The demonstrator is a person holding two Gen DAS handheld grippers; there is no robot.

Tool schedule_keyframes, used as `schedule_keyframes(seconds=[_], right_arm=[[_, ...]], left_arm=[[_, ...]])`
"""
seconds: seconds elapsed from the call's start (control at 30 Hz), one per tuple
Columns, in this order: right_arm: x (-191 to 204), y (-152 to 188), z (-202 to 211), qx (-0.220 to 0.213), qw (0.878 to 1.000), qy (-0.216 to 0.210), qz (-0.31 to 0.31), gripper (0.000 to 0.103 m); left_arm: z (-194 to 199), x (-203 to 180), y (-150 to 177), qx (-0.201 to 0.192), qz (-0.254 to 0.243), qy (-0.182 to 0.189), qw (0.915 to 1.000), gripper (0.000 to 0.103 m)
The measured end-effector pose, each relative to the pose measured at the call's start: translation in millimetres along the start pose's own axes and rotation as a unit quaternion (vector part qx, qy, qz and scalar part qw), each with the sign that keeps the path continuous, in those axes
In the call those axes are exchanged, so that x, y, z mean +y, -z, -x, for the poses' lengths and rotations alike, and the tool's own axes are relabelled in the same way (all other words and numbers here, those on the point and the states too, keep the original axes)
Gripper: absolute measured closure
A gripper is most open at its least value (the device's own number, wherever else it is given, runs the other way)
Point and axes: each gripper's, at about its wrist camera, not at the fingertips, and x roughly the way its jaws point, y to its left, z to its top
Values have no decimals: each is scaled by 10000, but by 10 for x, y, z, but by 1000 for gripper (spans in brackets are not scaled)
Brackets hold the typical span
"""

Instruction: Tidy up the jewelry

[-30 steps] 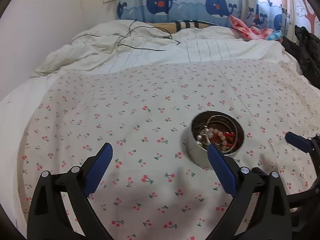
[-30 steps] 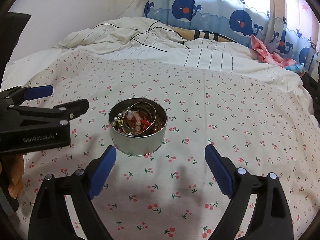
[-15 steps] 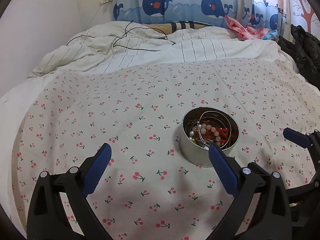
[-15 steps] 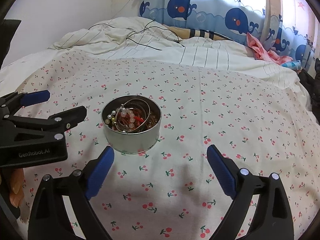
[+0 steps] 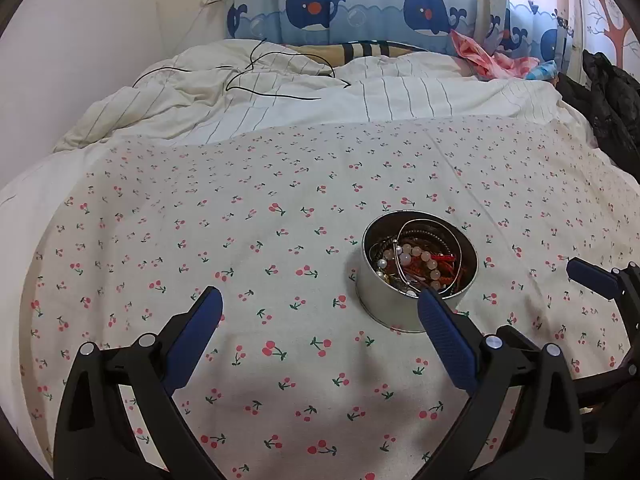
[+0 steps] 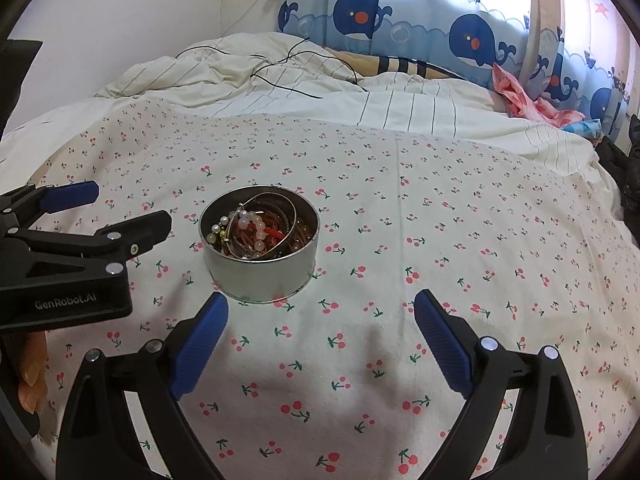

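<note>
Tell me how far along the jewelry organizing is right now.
All the visible jewelry, pale bead bracelet and bangles among it, sits tangled in the round metal tin on the cherry-print sheet. Whether that pile is the finished result is unclear. Nothing is in hand: the left gripper and right gripper are open and empty, short of the tin. No piece lies outside it.

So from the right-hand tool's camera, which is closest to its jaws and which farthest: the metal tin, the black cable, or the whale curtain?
1. The metal tin of jewelry, just ahead and slightly left of the right gripper, on the cherry-print sheet.
2. The black cable, farther back on the striped duvet.
3. The whale curtain, at the far wall behind the bed.
</note>
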Motion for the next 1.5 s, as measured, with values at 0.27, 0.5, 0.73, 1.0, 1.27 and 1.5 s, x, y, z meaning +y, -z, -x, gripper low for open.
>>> schedule_keyframes(seconds=[0.27,0.5,0.73,1.0,1.27,1.5], right_arm=[[-9,11,-3,1,10000,6,4,13],[-11,8,-2,3,10000,5,4,13],[-12,8,-4,8,10000,-1,4,13],[-13,6,-3,2,10000,1,8,13],[-16,30,-16,-12,10000,-15,14,9],[-20,38,-30,3,10000,-17,23,9]], left_arm=[[-27,28,11,49,104,34,9999,9],[-49,38,21,87,116,39,9999,8],[-63,34,31,104,110,39,9999,8],[-83,40,42,152,140,29,9998,8],[-146,126,46,376,379,23,9986,8],[-165,189,40,452,555,34,9974,8]])
